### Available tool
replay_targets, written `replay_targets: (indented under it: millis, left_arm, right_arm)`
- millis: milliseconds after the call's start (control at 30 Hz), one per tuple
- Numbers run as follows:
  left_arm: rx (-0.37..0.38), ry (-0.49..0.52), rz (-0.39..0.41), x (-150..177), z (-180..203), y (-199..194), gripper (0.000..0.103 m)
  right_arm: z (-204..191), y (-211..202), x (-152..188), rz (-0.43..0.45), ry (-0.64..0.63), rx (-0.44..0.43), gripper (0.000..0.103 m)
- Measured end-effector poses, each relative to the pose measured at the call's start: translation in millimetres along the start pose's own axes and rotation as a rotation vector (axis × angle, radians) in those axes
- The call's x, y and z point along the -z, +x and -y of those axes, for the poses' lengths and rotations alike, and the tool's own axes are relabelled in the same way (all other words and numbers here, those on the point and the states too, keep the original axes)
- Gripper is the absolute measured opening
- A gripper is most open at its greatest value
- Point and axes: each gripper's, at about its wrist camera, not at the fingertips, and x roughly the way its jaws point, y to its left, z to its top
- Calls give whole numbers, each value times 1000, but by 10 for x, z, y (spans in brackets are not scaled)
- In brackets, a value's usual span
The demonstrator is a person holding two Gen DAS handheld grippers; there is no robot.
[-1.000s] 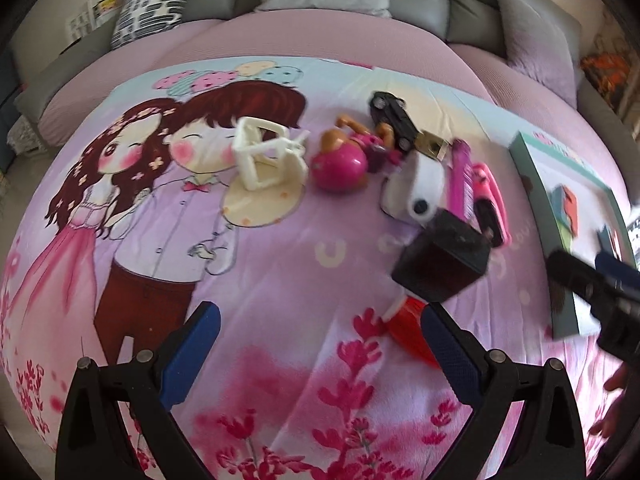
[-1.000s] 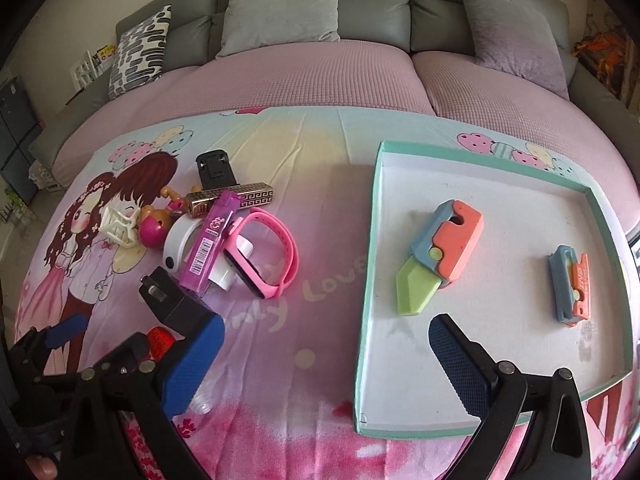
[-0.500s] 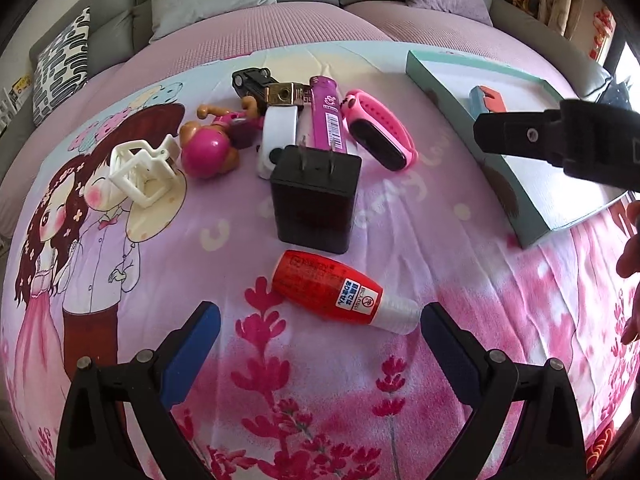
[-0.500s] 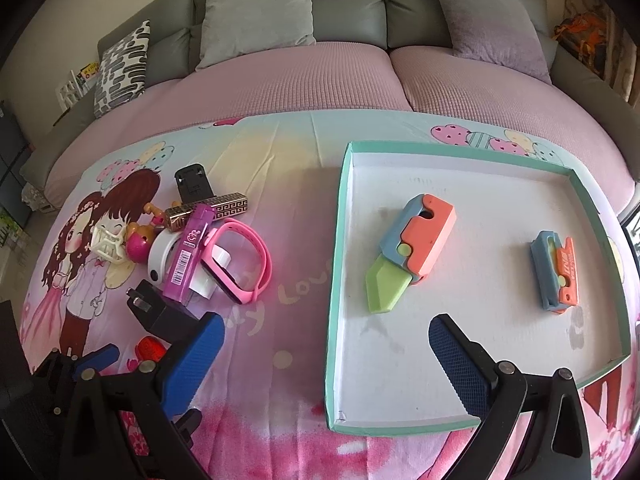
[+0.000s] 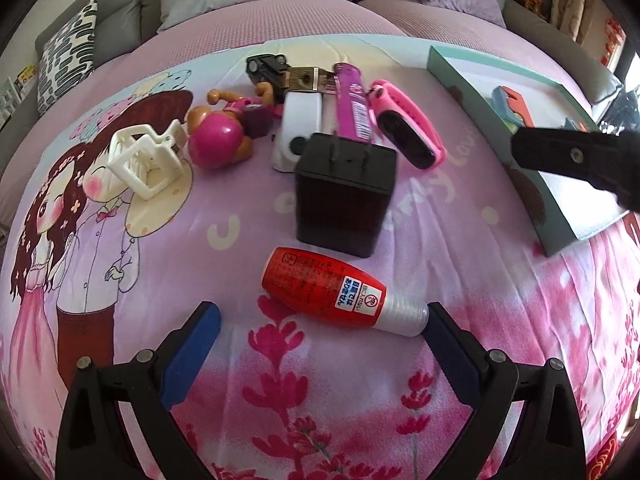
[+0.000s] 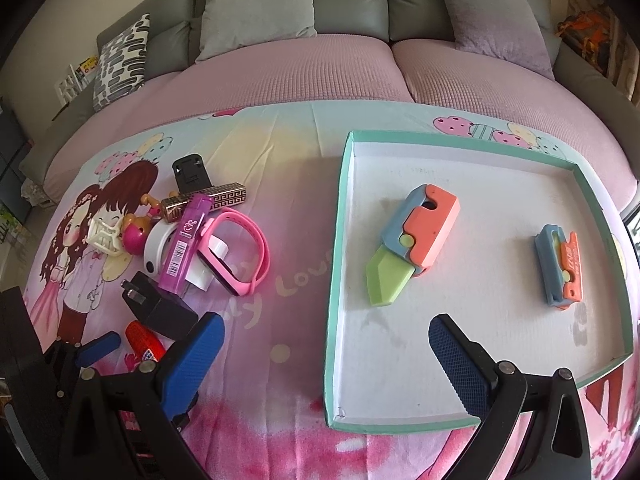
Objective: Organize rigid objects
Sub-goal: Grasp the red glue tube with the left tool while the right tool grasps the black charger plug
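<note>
My left gripper (image 5: 320, 320) is open and empty, low over a red bottle (image 5: 324, 286) lying on the printed cloth, whose silver cap nearly touches the right fingertip. Behind the bottle stand a black charger (image 5: 344, 196), a white clip (image 5: 144, 160), a pink ball doll (image 5: 218, 140), a purple lighter (image 5: 354, 108) and a pink watch band (image 5: 408, 130). My right gripper (image 6: 324, 332) is open and empty over the near-left corner of the teal-rimmed tray (image 6: 336, 280). The tray holds a toy knife (image 6: 412, 240) and a small toy cutter (image 6: 560, 270).
A sofa with grey cushions (image 6: 260, 4) runs along the back. The right gripper's arm (image 5: 580, 160) crosses the right side of the left wrist view over the tray (image 5: 480, 96). The left gripper (image 6: 96, 346) shows at the right wrist view's lower left.
My left gripper has swung right and come closer to the red bottle, which now lies between its fingers. My right gripper has moved left, so the tray sits more centred.
</note>
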Motion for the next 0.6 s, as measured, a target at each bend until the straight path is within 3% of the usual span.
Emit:
replay_targets:
  millis: [367, 600]
  left_arm:
    - [-138, -241, 46, -31, -668, 24, 100]
    - [-171, -244, 78, -90, -780, 72, 100]
  right_arm:
    - [-58, 26, 2, -9, -12, -20, 103]
    - [-116, 83, 18, -30, -20, -49, 103]
